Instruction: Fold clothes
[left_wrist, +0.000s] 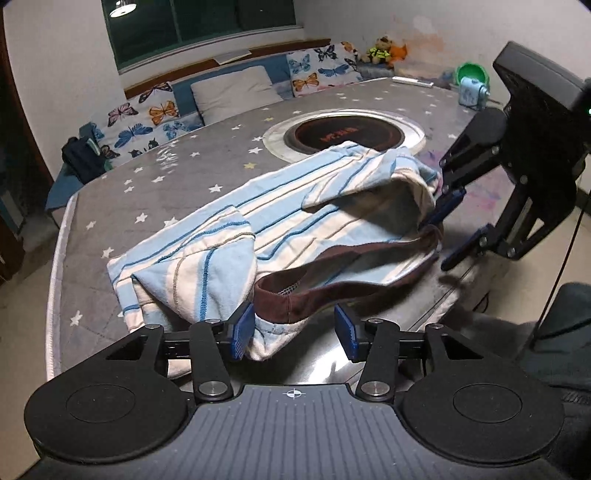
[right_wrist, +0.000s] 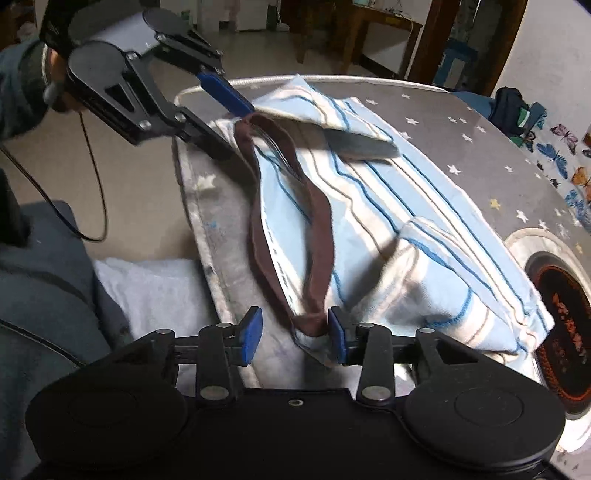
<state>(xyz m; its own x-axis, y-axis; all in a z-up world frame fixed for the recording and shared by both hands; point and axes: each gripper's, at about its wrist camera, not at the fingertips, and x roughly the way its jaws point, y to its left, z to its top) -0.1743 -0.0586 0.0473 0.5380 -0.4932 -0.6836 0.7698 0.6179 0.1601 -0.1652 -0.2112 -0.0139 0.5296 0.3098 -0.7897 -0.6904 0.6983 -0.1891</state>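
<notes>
A light-blue and white striped garment with a brown waistband lies bunched near the front edge of a round table under a grey star-print cover. My left gripper stands open at the near end of the waistband. Its left pad touches the cloth and its right pad is apart from it. My right gripper is open at the other end of the waistband. The band's tip lies against its right pad. Each gripper shows in the other's view, the right gripper and the left gripper.
A round inset hob sits in the table's middle, just past the garment. A bench with butterfly cushions runs behind the table. A white towel and a person's dark-clothed legs are at the near edge. A cable hangs from the left gripper.
</notes>
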